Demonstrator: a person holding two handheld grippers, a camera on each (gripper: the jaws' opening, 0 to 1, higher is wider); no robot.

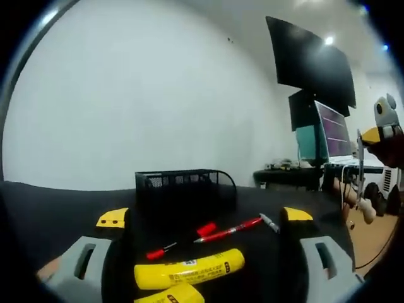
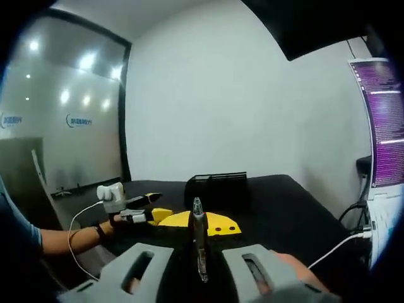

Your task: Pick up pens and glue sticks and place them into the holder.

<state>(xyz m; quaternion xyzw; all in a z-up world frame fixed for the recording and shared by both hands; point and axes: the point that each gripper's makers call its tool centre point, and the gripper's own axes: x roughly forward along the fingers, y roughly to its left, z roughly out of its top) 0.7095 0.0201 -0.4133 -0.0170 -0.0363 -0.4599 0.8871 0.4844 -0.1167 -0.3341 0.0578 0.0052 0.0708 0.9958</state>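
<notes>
Looking along my left gripper (image 1: 205,227), I see its yellow-tipped fingers (image 1: 112,218) spread wide, nothing between them. They straddle the items lying on the black tabletop (image 1: 57,211): a yellow glue stick (image 1: 188,269) nearest, a second glue stick (image 1: 169,295) at the lower edge, a red pen (image 1: 229,231) lying aslant, a shorter red-and-black pen (image 1: 180,240) and a grey-tipped pen (image 1: 269,222) beside the right finger. Just beyond them stands the black mesh holder (image 1: 184,188), open at the top, with a bare white wall behind it. Free tabletop stretches to the left; to the right the tabletop's edge meets a desk with monitors (image 1: 331,130) and cables.

My right gripper (image 2: 199,249) is clamped on a clear pen (image 2: 199,243), held upright between its grey fingers (image 2: 142,265). From this side the holder (image 2: 216,186) sits across the tabletop (image 2: 284,214), well apart from the pen, and my left gripper (image 2: 146,202) shows from the left with my forearm (image 2: 63,241) behind it. A glass partition (image 2: 60,126) closes the room at left.
</notes>
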